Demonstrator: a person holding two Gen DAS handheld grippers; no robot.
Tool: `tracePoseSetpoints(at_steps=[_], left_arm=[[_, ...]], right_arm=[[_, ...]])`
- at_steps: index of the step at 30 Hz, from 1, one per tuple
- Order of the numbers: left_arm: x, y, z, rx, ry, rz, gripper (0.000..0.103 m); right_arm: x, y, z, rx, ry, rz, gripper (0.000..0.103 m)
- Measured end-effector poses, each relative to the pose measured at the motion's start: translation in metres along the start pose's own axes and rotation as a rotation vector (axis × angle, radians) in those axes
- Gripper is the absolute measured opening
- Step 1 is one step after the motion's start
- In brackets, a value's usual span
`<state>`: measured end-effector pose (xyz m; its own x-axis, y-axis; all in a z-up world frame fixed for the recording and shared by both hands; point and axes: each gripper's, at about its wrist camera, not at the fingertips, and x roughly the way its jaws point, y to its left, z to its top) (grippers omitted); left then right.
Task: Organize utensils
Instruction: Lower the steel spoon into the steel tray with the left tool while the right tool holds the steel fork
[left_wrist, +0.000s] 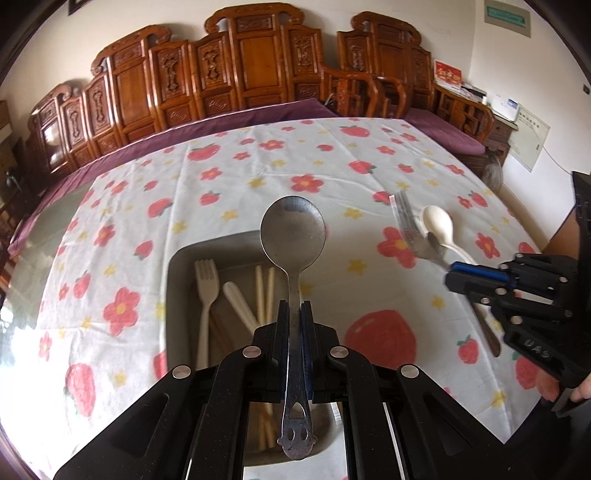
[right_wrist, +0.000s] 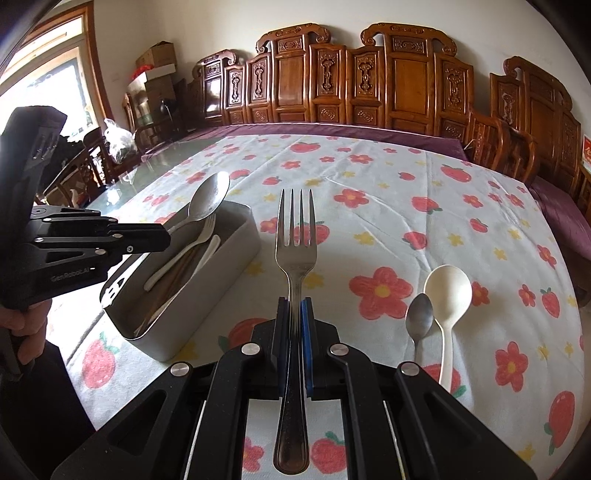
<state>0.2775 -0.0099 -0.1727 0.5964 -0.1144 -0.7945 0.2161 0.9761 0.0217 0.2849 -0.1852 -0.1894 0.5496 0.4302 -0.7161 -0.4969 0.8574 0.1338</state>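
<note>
My left gripper (left_wrist: 294, 308) is shut on a metal spoon (left_wrist: 292, 230) by its handle and holds it above the grey utensil box (left_wrist: 173, 280); it also shows in the right wrist view (right_wrist: 162, 236). The box holds a cream fork (left_wrist: 206, 284), a cream knife (left_wrist: 238, 302) and chopsticks (left_wrist: 265, 288). My right gripper (right_wrist: 294, 304) is shut on a metal fork (right_wrist: 296, 225), raised above the table right of the box (right_wrist: 236, 251). A cream spoon (right_wrist: 447, 291) and a small metal spoon (right_wrist: 419, 317) lie on the cloth at the right.
The table carries a white cloth (right_wrist: 369, 206) with red flowers and strawberries, with bare glass (right_wrist: 155, 158) at its left end. Carved wooden benches (right_wrist: 369, 81) with purple cushions run along the far side. Boxes (right_wrist: 155, 74) stand in the far left corner.
</note>
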Motion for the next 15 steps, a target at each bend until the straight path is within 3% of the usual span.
tracePoseSetpoints(at_steps=[15], left_arm=[[0.041, 0.038, -0.022, -0.056, 0.073, 0.049, 0.006]], right_arm=[[0.008, 0.011, 0.000, -0.025, 0.018, 0.018, 0.008]])
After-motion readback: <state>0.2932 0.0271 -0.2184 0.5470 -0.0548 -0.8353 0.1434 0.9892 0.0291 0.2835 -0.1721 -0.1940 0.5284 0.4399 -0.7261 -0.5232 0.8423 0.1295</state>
